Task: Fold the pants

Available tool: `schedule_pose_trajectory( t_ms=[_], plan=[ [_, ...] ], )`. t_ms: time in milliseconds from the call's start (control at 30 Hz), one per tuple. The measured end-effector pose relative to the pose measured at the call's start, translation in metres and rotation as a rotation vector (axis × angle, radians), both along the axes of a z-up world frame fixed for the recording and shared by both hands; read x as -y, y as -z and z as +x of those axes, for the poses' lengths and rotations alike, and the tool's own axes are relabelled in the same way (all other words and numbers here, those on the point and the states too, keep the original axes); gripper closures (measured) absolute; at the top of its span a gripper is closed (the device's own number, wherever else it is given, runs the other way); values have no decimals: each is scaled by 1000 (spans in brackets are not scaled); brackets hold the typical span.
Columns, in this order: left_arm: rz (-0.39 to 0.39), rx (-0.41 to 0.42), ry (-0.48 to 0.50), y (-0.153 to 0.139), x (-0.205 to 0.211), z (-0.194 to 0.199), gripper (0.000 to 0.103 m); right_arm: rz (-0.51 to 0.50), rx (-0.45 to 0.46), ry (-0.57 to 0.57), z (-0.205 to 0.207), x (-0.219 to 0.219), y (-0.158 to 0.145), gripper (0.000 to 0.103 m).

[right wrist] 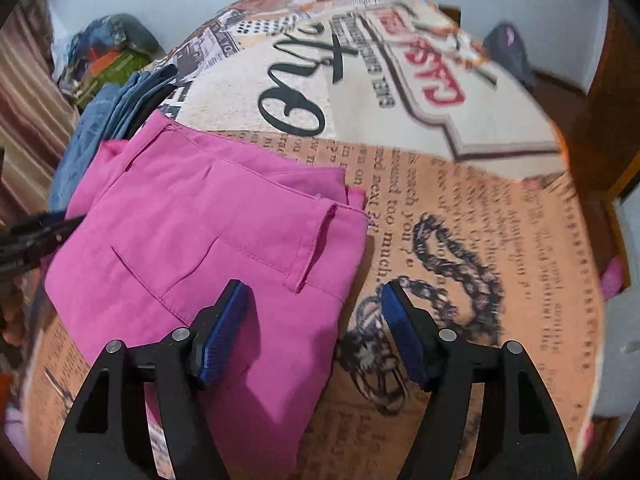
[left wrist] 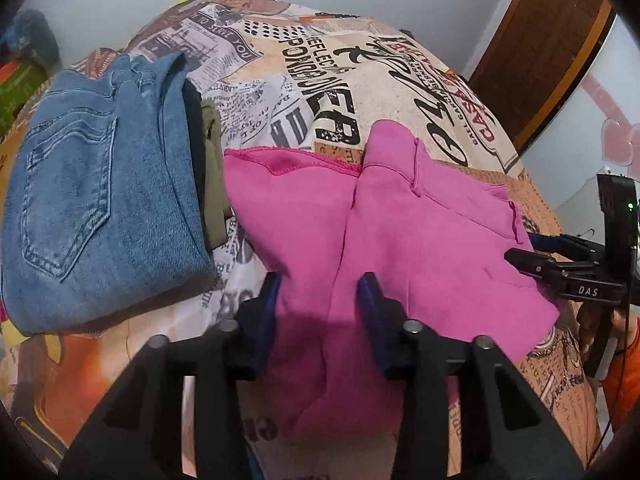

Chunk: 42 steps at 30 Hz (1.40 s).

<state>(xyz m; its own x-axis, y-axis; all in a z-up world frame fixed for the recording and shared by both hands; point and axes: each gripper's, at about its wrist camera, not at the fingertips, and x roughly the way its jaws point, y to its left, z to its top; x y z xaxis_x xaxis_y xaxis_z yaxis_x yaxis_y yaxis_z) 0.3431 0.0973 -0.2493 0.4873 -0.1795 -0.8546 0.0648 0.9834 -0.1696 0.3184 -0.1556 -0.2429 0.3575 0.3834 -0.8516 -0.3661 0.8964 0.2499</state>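
The pink pants (left wrist: 400,236) lie folded on the printed bedspread (left wrist: 328,92); they also show in the right wrist view (right wrist: 208,232), waistband and belt loop facing me. My left gripper (left wrist: 320,288) is open, its fingers straddling the near part of the pants just above the cloth, holding nothing. My right gripper (right wrist: 314,296) is open and empty above the right edge of the pants, its left finger over the cloth and its right finger over the bedspread (right wrist: 480,220). The right gripper also shows in the left wrist view (left wrist: 532,264) at the pants' right side.
A stack of folded blue jeans (left wrist: 100,200) with dark and olive garments beneath (left wrist: 212,184) lies left of the pink pants; it shows in the right wrist view (right wrist: 100,120). A brown wooden door (left wrist: 552,40) stands at the right. Clutter (right wrist: 108,60) sits at the far left.
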Motion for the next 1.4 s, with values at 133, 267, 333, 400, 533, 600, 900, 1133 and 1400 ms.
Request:
schedule_pose_trajectory(
  t_ms=[133,267,333,400,533,600,900,1133,1400],
  plan=[
    [18,15,5,0,3,3,80,27,-24,-7,10,-2,4,35],
    [19,22,13,-3,4,2,91,47,-18,-46,11,-12,0,63],
    [32,34,21,-7,7,0,93,35,-12,-46,8,-14,-2,66],
    [37,53,24,-11,8,-4,93,17,17,-42,6,-18,-5,73],
    [5,82,12,-25,4,-13,94,26,59,-16,5,-13,-17,86],
    [-1,100,11,-34,4,-19,94,30,80,-16,3,-13,-24,87],
    [-1,209,-2,-87,-4,-55,94,59,188,-80,-26,-28,-85,89],
    [-4,287,-50,-126,-43,-82,94,54,254,-134,-44,-57,-132,90],
    [6,331,-109,-148,-103,-91,94,71,317,-189,-43,-112,-161,90]
  ],
)
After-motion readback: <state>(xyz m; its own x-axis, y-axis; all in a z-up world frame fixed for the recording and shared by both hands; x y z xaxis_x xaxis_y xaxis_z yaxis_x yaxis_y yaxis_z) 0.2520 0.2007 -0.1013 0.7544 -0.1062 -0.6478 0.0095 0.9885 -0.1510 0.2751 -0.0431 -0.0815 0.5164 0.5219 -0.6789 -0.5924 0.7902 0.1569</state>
